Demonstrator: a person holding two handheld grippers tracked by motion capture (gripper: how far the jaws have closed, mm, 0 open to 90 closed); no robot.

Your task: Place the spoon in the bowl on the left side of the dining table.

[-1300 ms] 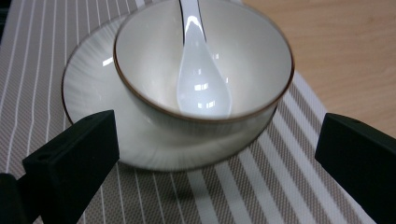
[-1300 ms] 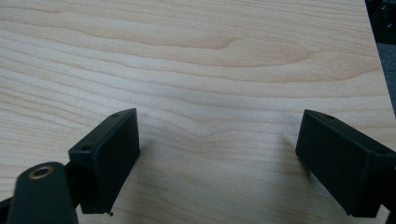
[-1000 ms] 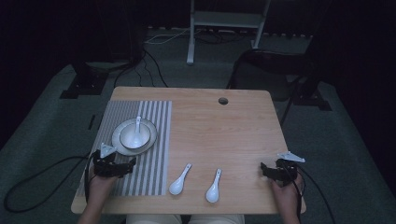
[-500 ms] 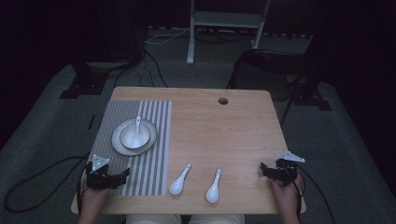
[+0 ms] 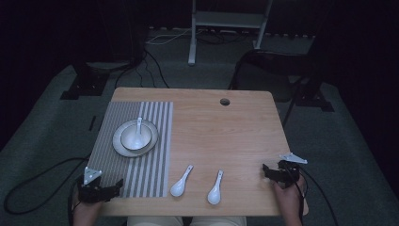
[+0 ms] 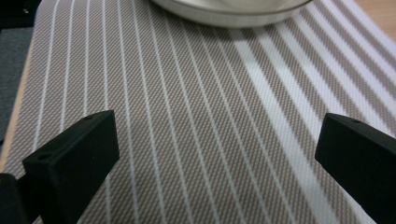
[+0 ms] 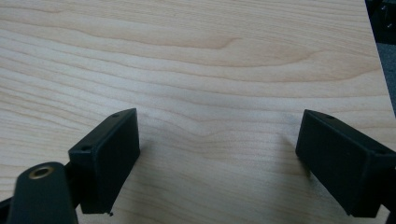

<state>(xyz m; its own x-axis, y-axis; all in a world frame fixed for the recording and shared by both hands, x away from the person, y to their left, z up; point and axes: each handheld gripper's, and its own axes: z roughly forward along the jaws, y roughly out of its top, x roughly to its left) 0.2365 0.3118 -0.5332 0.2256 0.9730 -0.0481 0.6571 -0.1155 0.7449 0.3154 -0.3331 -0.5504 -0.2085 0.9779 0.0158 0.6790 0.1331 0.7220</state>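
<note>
A white bowl [image 5: 139, 136] with a white spoon [image 5: 138, 132] standing in it sits on a plate [image 5: 118, 143] on the striped placemat [image 5: 150, 174]. Two more white spoons [image 5: 180, 181] [image 5: 215, 188] lie on the bare wood near the front edge. My left gripper [image 5: 117, 187] is open at the mat's near-left corner; its jaws stand wide over the stripes [image 6: 210, 140], with the plate's rim [image 6: 224, 16] ahead. At the table's front right, my right gripper [image 5: 267, 170] is open over bare wood [image 7: 215, 116], nothing between its jaws.
The wooden table [image 5: 226, 136] has a round cable hole [image 5: 225, 101] near its far edge. Dark stands and cables lie on the grey carpet around it, and a white frame [image 5: 226, 21] stands behind. The table's right edge [image 7: 380, 70] is close to my right gripper.
My left gripper has drawn back from beside the plate toward the near-left corner of the mat. The right gripper has stayed put.
</note>
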